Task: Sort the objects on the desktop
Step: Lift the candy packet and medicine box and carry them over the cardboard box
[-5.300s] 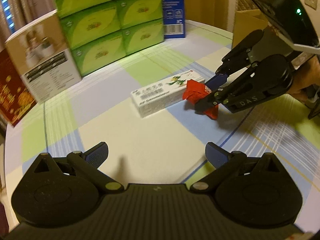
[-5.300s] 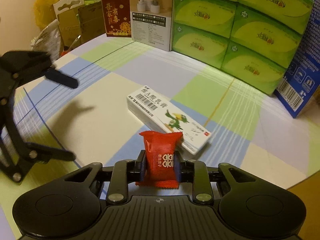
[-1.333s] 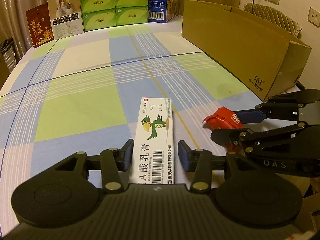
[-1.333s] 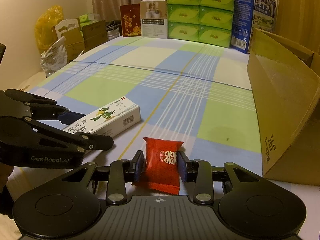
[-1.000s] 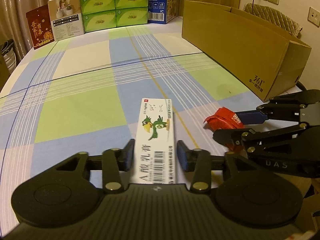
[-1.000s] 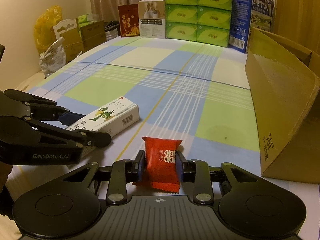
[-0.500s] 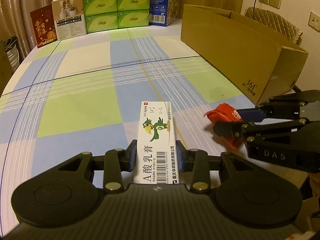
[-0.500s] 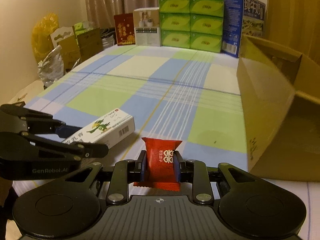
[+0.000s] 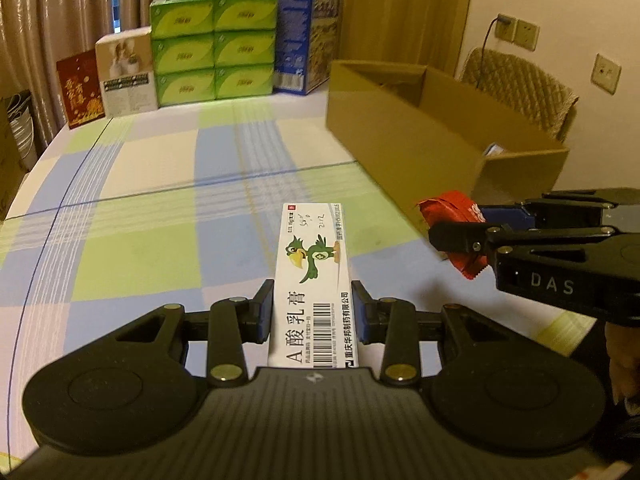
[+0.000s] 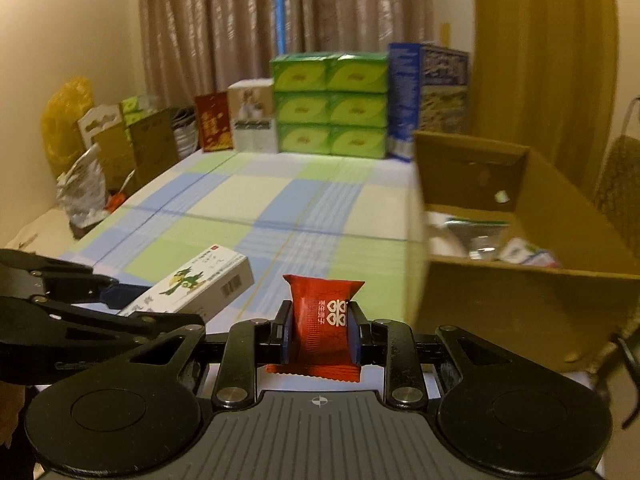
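A long white ointment box with a green parrot (image 9: 314, 276) is clamped by its sides in my left gripper (image 9: 312, 314), lifted off the checked tablecloth (image 9: 152, 216). In the right wrist view the same box (image 10: 196, 286) shows at lower left. My right gripper (image 10: 318, 334) is shut on a red candy packet (image 10: 324, 324), held upright above the cloth; from the left wrist view that packet (image 9: 450, 212) hangs at the right. An open brown cardboard box (image 10: 520, 280) stands just right of both grippers, with several items inside.
Green tissue boxes (image 9: 214, 48), a blue carton (image 9: 306, 36), a white box (image 9: 126, 74) and a red packet (image 9: 80, 88) line the table's far edge. Bags and cartons (image 10: 100, 152) crowd the floor at left. A padded chair (image 9: 520, 88) stands behind the cardboard box.
Both grippers have risen with their loads off the cloth, so the view now looks over the cardboard box's rim into its inside. The grips are unchanged.
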